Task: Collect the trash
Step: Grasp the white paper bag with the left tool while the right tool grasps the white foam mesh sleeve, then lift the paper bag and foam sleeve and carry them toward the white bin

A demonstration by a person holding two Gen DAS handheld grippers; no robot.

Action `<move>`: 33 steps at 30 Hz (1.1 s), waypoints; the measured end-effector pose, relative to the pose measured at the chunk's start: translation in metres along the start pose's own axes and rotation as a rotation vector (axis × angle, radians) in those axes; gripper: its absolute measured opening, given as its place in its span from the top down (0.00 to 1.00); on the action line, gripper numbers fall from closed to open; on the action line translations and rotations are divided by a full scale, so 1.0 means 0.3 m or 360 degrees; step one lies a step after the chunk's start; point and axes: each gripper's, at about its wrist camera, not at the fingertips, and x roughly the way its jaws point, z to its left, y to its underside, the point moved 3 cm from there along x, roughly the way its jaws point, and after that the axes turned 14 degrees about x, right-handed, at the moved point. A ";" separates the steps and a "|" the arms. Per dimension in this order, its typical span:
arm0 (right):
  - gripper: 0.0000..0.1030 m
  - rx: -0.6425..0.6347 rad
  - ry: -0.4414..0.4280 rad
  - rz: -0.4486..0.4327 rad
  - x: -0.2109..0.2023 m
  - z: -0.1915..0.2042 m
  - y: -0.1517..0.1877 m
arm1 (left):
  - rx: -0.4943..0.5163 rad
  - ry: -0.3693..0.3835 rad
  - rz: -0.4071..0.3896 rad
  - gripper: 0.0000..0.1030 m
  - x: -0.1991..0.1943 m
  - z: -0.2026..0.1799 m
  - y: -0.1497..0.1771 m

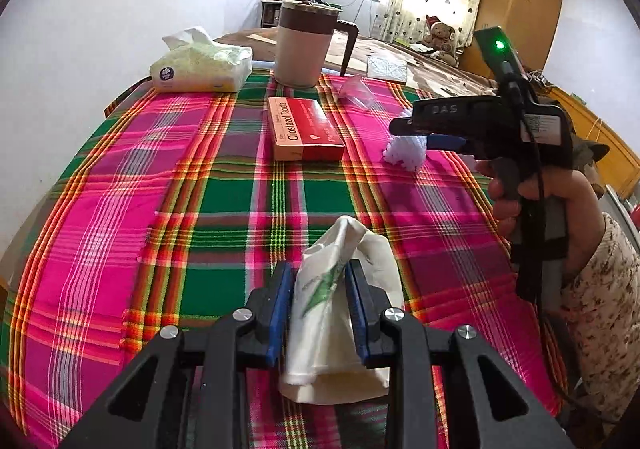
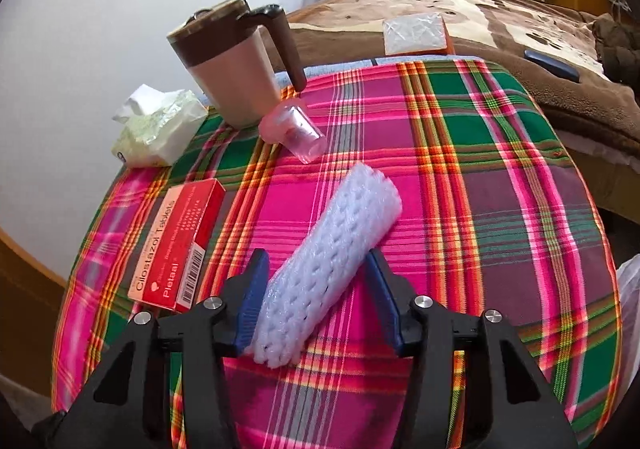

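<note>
Both wrist cameras look steeply down and forward, close over the plaid tablecloth [image 1: 224, 201], the left one facing the far window with the right gripper [image 1: 404, 141] in view, both sharing the red tablet box [image 2: 176, 245] and brown mug [image 1: 306, 45]

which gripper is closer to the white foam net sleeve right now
Right. The right gripper straddles the foam net sleeve, one finger on each side. The left gripper is farther back across the plaid cloth, shut on a white bag.
</note>
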 end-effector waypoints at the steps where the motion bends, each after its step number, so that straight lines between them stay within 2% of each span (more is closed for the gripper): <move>1: 0.54 -0.0011 0.0001 0.0008 0.004 0.004 0.003 | -0.0005 0.0017 0.0008 0.71 0.004 -0.004 -0.001; 4: 0.62 -0.0048 0.0021 -0.0010 0.005 0.015 0.010 | -0.0022 0.0038 0.0016 0.70 0.020 -0.012 -0.010; 5: 0.64 -0.0058 0.0013 -0.0008 0.003 0.017 0.012 | -0.0023 0.0036 0.0020 0.66 0.023 -0.016 -0.011; 6: 0.66 -0.0065 0.0008 -0.0006 0.001 0.019 0.013 | -0.0026 0.0038 0.0026 0.56 0.027 -0.018 -0.011; 8: 0.71 -0.0083 0.0005 -0.0017 -0.005 0.021 0.015 | -0.0038 0.0060 0.0052 0.41 0.036 -0.024 -0.004; 11: 0.75 -0.0098 -0.0001 -0.0032 -0.017 0.015 0.019 | -0.0040 0.0043 0.0043 0.41 0.031 -0.034 0.000; 14: 0.77 -0.0103 -0.0010 -0.0043 -0.031 0.010 0.025 | -0.0049 0.0040 0.0036 0.44 0.031 -0.043 -0.002; 15: 0.77 -0.0110 -0.0010 -0.0052 -0.038 0.011 0.028 | -0.0045 0.0047 0.0036 0.53 0.036 -0.043 -0.005; 17: 0.77 -0.0135 -0.0011 -0.0074 -0.058 0.011 0.035 | -0.0043 0.0072 0.0022 0.65 0.035 -0.056 -0.008; 20: 0.77 -0.0155 -0.0013 -0.0105 -0.087 0.009 0.042 | -0.0001 0.0018 0.0004 0.70 0.029 -0.080 -0.021; 33: 0.77 -0.0211 -0.0076 -0.0236 -0.250 -0.038 0.080 | 0.0019 -0.0009 -0.0071 0.73 -0.014 -0.135 -0.062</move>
